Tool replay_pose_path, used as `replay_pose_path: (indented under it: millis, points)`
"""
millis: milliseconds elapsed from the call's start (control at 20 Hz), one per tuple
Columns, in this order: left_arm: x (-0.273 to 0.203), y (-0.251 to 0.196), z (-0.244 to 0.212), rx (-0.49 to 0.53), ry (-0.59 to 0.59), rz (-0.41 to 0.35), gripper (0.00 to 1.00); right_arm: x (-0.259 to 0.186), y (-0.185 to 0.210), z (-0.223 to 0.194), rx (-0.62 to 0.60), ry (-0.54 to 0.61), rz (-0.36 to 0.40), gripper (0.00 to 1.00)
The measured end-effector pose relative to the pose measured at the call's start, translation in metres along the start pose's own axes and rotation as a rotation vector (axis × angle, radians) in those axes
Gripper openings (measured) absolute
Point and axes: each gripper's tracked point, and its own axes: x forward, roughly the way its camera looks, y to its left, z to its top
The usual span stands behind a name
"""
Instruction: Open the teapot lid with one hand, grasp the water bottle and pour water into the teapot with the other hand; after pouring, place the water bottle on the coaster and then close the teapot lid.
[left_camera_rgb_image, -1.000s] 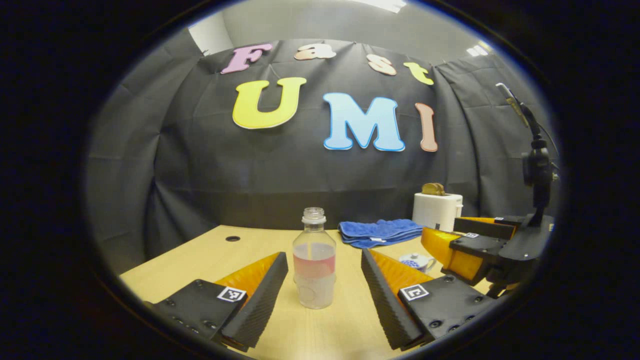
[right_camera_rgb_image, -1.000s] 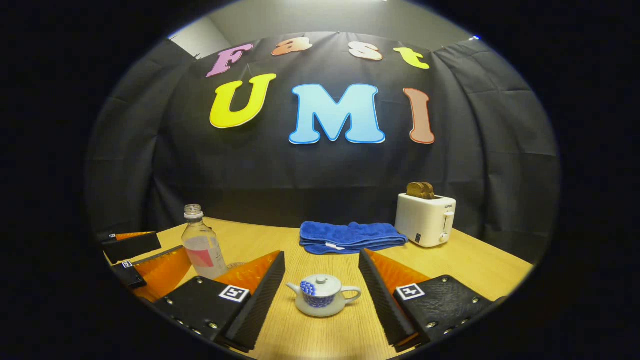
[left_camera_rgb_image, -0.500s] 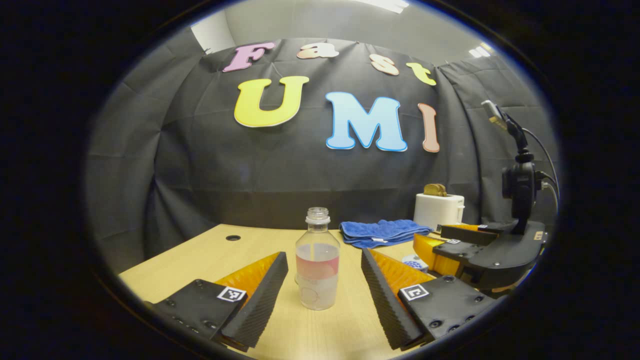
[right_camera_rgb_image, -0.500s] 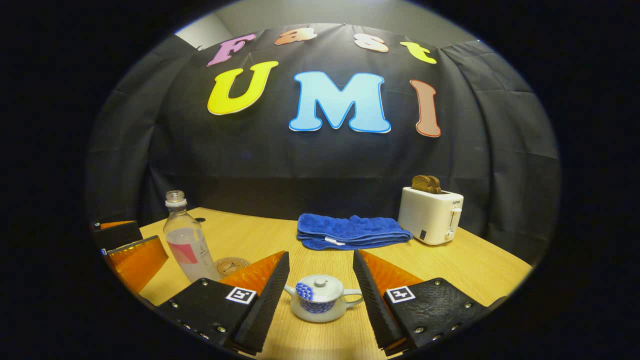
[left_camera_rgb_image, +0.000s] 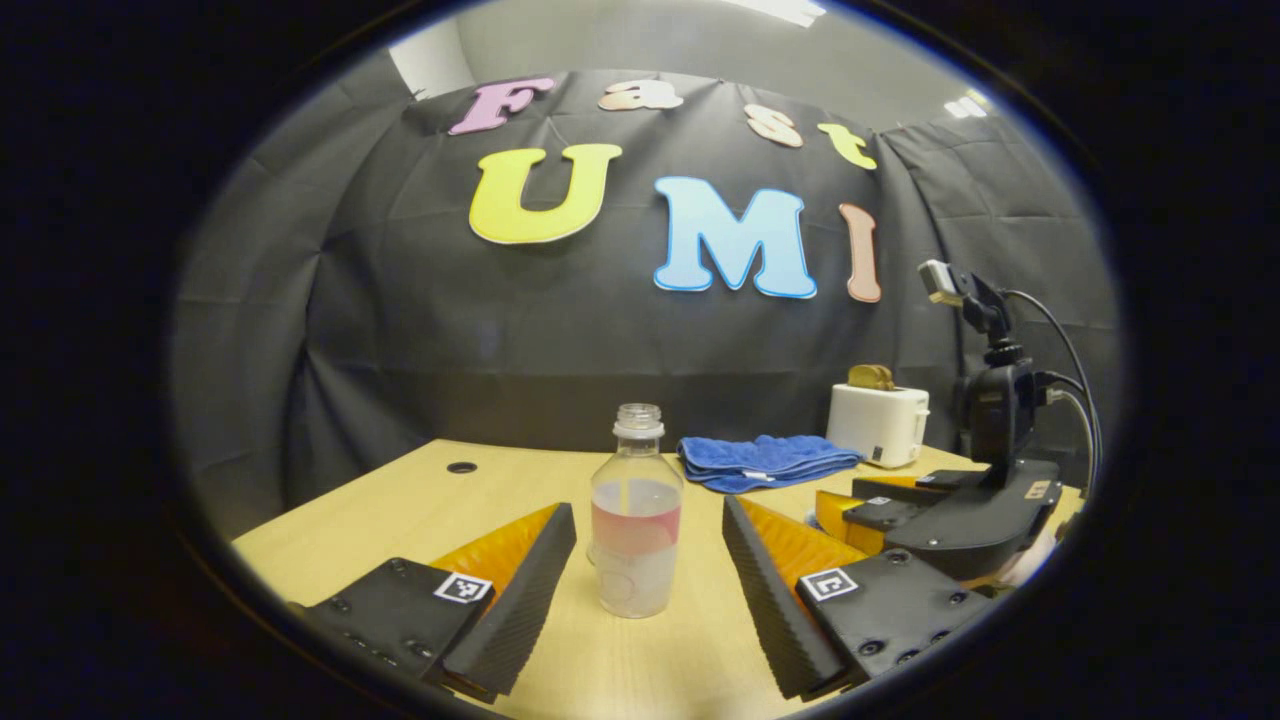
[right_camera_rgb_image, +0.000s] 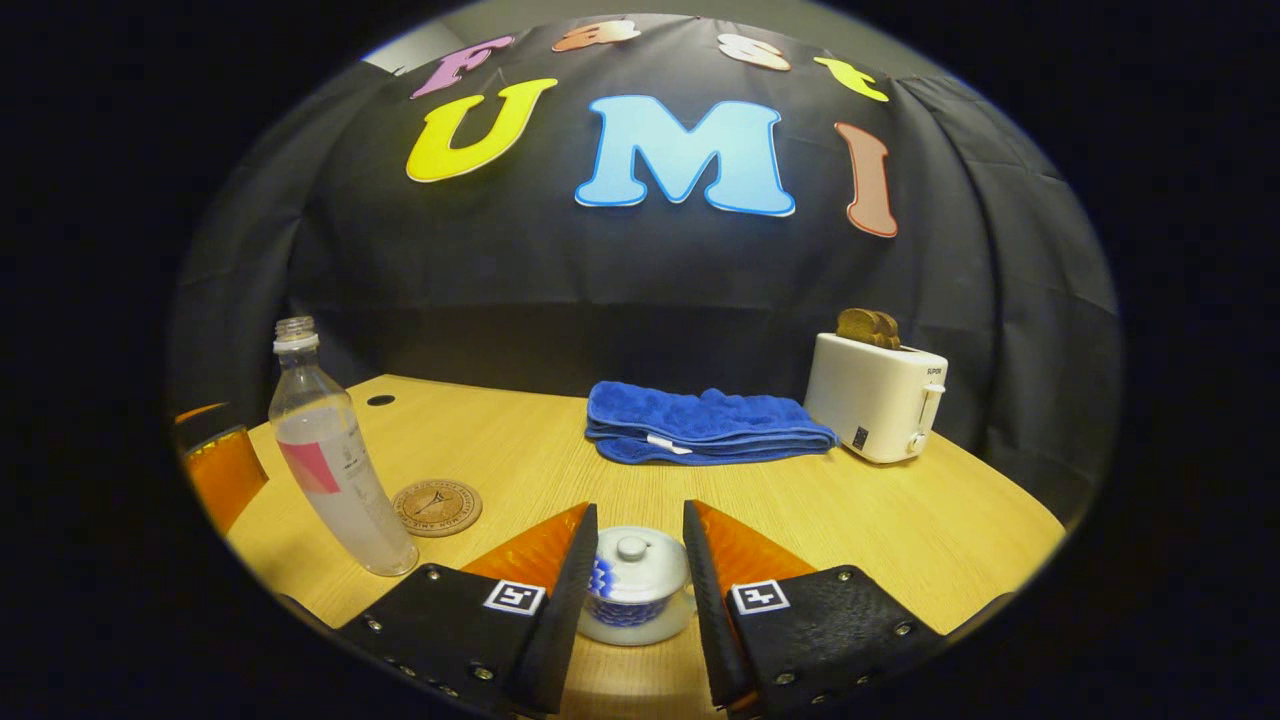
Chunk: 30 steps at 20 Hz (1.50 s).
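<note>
In the left gripper view, the left gripper (left_camera_rgb_image: 648, 560) hangs low over the counter (left_camera_rgb_image: 400, 510) with its jaws spread wide. The water bottle (left_camera_rgb_image: 636, 525) stands upright and uncapped between the two fingers, touching neither, partly filled with clear liquid. Behind it lie a folded blue towel (left_camera_rgb_image: 765, 460) and a white toaster (left_camera_rgb_image: 878, 424) with toast in its slot. At the right edge, the right gripper (left_camera_rgb_image: 850, 505) sits low over the counter, with a camera mount rising from its body.

In the right gripper view, the right gripper (right_camera_rgb_image: 634, 570) has its jaws narrowed around the teapot (right_camera_rgb_image: 630, 600), which sits on the counter (right_camera_rgb_image: 900, 520) with its lid (right_camera_rgb_image: 632, 556) on. The fingers flank the lid closely; whether they press on it cannot be told. To the left the water bottle (right_camera_rgb_image: 335, 470) stands just beside a round coaster (right_camera_rgb_image: 436, 507), apart from it. The blue towel (right_camera_rgb_image: 700, 425) and toaster (right_camera_rgb_image: 878, 395) sit farther back.
</note>
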Motion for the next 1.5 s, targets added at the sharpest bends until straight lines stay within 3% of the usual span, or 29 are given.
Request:
replay_pose_path:
  millis: [50,200,500,600,1000,1500]
  points:
    - [0.001,0.0,0.0,-0.002,0.002,-0.001,1.0,-0.002,0.003,-0.002,0.011,-0.002,0.018,0.53]
    - [0.002,0.001,-0.002,-0.008,0.007,-0.003,1.0,0.0,0.003,0.002,0.001,-0.006,0.009,0.35]
    - [0.002,-0.002,-0.001,-0.018,0.0,-0.012,1.0,-0.004,-0.003,0.008,0.033,-0.028,0.006,0.36]
    - [0.002,-0.001,-0.002,-0.01,0.0,-0.009,1.0,0.002,0.0,0.004,0.045,-0.02,0.007,0.06]
    - [0.012,0.002,-0.021,-0.014,0.05,-0.003,1.0,-0.002,0.001,0.007,0.04,-0.027,0.014,0.06]
    - [0.039,0.009,-0.043,0.026,0.107,0.015,1.0,-0.024,-0.017,0.045,0.032,-0.153,-0.025,0.06]
